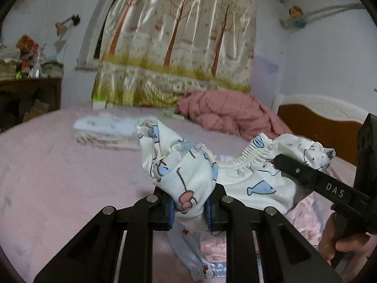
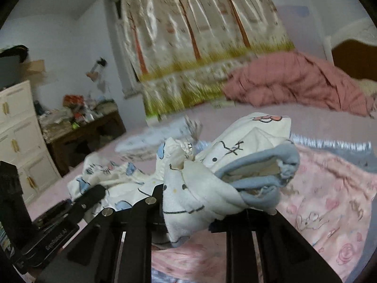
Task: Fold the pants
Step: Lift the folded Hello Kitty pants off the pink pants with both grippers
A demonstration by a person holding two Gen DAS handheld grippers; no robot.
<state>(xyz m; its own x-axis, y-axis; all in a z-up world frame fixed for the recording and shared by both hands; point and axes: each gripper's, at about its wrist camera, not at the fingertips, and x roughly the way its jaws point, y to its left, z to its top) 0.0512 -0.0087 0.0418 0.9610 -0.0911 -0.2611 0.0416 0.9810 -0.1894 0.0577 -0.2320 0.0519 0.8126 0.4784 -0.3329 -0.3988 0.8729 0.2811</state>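
**A:** Pink bedsheet (image 1: 47, 165) fills the room's foreground, with a tree-print curtain (image 1: 179, 40) and a rumpled rose quilt (image 1: 226, 113) behind. Where are your pants?

**B:** You hold the cream cartoon-print fleece pants (image 1: 264, 179) up off the bed, stretched between both tools. Your left claw (image 1: 189, 208) is clamped on a bunched corner of the cloth, blue pads pressing in from both sides.

**A:** And your right claw (image 2: 190, 214)?

**B:** It is pinched on another bunch near the grey-blue cuff (image 2: 259, 184); in the left view its finger reaches in over the gathered elastic waistband (image 1: 249, 155).

**A:** Why grip two separate spots?

**B:** Probably so the garment hangs open between them and you can spread it flat before folding.

**A:** What lies underneath?

**B:** A pile of pink printed clothes (image 2: 329, 212) sits just below, and a folded pale stack (image 1: 106, 134) rests farther back, so you likely need bare sheet to lay these down.
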